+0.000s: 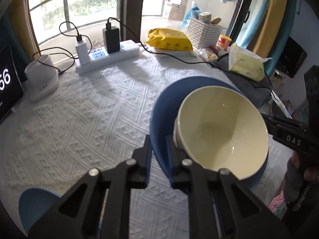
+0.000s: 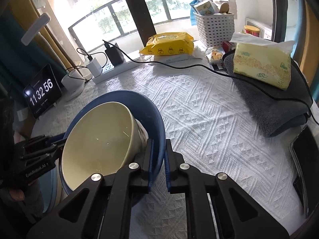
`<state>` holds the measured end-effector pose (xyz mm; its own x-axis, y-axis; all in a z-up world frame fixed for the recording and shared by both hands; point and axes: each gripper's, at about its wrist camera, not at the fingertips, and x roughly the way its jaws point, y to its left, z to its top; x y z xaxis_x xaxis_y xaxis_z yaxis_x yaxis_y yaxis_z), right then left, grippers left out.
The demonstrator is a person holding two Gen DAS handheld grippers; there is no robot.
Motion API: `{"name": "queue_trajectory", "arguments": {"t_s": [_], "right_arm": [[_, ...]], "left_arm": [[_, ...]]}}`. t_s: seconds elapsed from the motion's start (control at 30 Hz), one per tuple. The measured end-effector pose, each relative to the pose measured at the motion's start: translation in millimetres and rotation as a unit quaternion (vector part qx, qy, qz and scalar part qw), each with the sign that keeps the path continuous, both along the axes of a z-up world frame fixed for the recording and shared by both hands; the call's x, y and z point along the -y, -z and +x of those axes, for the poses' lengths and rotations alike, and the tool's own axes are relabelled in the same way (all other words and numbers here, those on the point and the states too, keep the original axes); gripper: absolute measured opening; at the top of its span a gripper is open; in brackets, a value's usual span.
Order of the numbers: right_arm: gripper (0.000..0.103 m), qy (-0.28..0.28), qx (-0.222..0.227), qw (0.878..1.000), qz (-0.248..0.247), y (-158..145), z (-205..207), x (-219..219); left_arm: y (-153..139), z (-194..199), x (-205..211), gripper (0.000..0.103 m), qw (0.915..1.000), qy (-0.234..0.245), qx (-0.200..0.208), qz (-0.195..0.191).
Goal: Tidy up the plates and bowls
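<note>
Left hand-held gripper (image 1: 158, 155) and right hand-held gripper (image 2: 158, 159) each clamp opposite rims of a blue plate (image 1: 159, 107) carrying a cream bowl (image 1: 221, 131) above the table (image 2: 199, 107). Only the left view shows another blue dish (image 1: 37, 205); only the right shows a phone (image 2: 306, 151).

Right gripper (image 2: 158, 153) jaws clamped on blue bowl (image 2: 139, 103) rim; cream bowl (image 2: 99, 139) nested inside, tilted.

Bare tablecloth (image 2: 199, 119) ringed by power strip (image 1: 107, 57), towel (image 2: 275, 107).
</note>
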<state>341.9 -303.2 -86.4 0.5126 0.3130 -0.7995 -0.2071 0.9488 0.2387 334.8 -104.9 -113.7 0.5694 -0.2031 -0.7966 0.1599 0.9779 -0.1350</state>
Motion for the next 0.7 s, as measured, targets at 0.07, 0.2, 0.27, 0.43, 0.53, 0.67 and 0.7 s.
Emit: {"name": "queue_trajectory", "arguments": {"t_s": [0.07, 0.2, 0.27, 0.43, 0.53, 0.67, 0.7], "right_arm": [[0.011, 0.004, -0.003, 1.000, 0.012, 0.8, -0.3, 2.9], [0.011, 0.010, -0.001, 1.000, 0.021, 1.1, -3.3, 3.6], [0.011, 0.014, -0.001, 1.000, 0.025, 0.9, -3.5, 3.7], [0.011, 0.022, -0.001, 0.999, 0.025, -0.1, -3.7, 2.1], [0.011, 0.022, 0.000, 1.000, 0.022, -1.3, -3.8, 0.7], [0.011, 0.023, 0.001, 1.000, 0.022, -2.1, -4.5, -0.3], [0.011, 0.022, 0.001, 0.999, 0.023, -2.3, -4.7, -0.4]], "left_arm": [[0.2, 0.5, -0.4, 0.012, 1.0000, -0.003, 0.000, -0.002], [-0.2, 1.3, -2.3, 0.011, 0.9999, -0.009, -0.004, -0.014], [-0.2, 0.9, -2.4, 0.010, 0.9998, -0.009, -0.005, -0.015], [0.2, 0.1, -3.4, 0.010, 0.9998, -0.011, -0.005, -0.015], [0.0, 0.0, -3.1, 0.010, 0.9998, -0.011, -0.005, -0.014], [0.2, -0.6, -3.3, 0.010, 0.9998, -0.012, -0.006, -0.014], [0.2, -0.9, -3.4, 0.010, 0.9998, -0.012, -0.007, -0.014]]}}
